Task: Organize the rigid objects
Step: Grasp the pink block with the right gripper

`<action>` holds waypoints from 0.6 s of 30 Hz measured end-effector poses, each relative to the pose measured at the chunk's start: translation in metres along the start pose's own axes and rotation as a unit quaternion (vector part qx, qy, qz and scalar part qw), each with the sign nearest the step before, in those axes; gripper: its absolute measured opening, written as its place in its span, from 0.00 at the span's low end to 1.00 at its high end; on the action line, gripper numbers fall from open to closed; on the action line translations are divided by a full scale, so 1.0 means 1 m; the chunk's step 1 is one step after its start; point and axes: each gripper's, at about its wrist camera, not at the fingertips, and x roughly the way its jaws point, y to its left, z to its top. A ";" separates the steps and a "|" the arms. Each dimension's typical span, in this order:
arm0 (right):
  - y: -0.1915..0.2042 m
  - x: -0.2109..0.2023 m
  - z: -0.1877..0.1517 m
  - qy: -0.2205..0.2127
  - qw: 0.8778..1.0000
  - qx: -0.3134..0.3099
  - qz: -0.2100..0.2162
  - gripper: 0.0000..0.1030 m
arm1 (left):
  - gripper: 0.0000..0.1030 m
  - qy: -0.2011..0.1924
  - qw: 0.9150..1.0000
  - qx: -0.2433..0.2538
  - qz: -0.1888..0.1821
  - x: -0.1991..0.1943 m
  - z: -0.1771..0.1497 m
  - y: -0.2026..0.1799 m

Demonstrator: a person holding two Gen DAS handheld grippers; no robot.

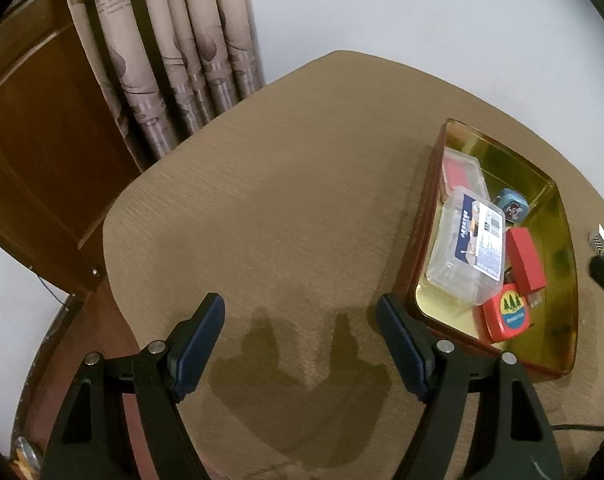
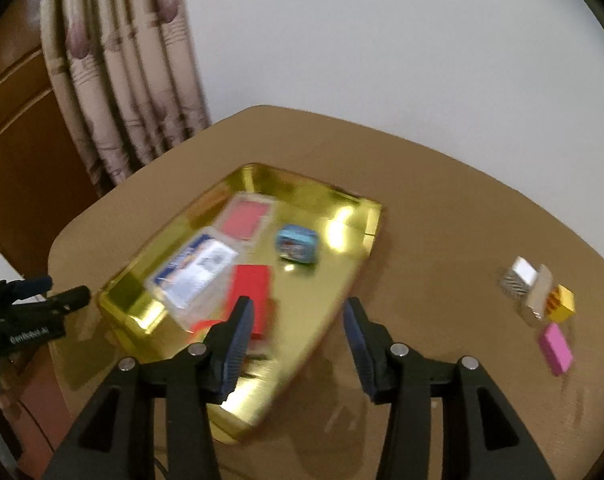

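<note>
Inside shiny gold tray: red box.

One gold tray, two clear cases, three red boxes.

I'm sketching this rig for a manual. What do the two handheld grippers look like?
Both look alike. The left gripper and right gripper have black plastic bodies with triangular cut-outs, silver round pivot pins, and two dark blue flat fingers. White lettering, too blurred to read, marks the left gripper's side in the right wrist view. No sleeves show.
</note>
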 end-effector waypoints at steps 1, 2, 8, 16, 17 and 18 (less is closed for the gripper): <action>-0.013 -0.002 -0.003 0.000 1.000 0.008 -0.009 0.46 | 0.73 0.000 1.000 0.001 -0.001 0.000 -0.001 0.000; -0.026 -0.003 -0.005 0.001 1.000 0.016 -0.018 0.46 | 0.73 0.001 1.000 0.002 -0.001 0.000 -0.001 -0.001; -0.112 -0.009 -0.032 0.012 0.995 0.060 -0.083 0.47 | 0.74 0.003 1.000 0.011 0.006 0.002 -0.004 -0.002; -0.209 -0.011 -0.062 0.029 0.984 0.096 -0.146 0.47 | 0.74 0.011 1.000 0.020 0.002 0.008 -0.006 -0.008; -0.217 -0.009 -0.065 0.028 0.984 0.098 -0.148 0.47 | 0.74 0.012 1.000 0.022 -0.003 0.009 -0.007 -0.009; -0.224 -0.007 -0.067 0.028 0.983 0.100 -0.149 0.47 | 0.74 0.014 1.000 0.024 -0.006 0.009 -0.007 -0.010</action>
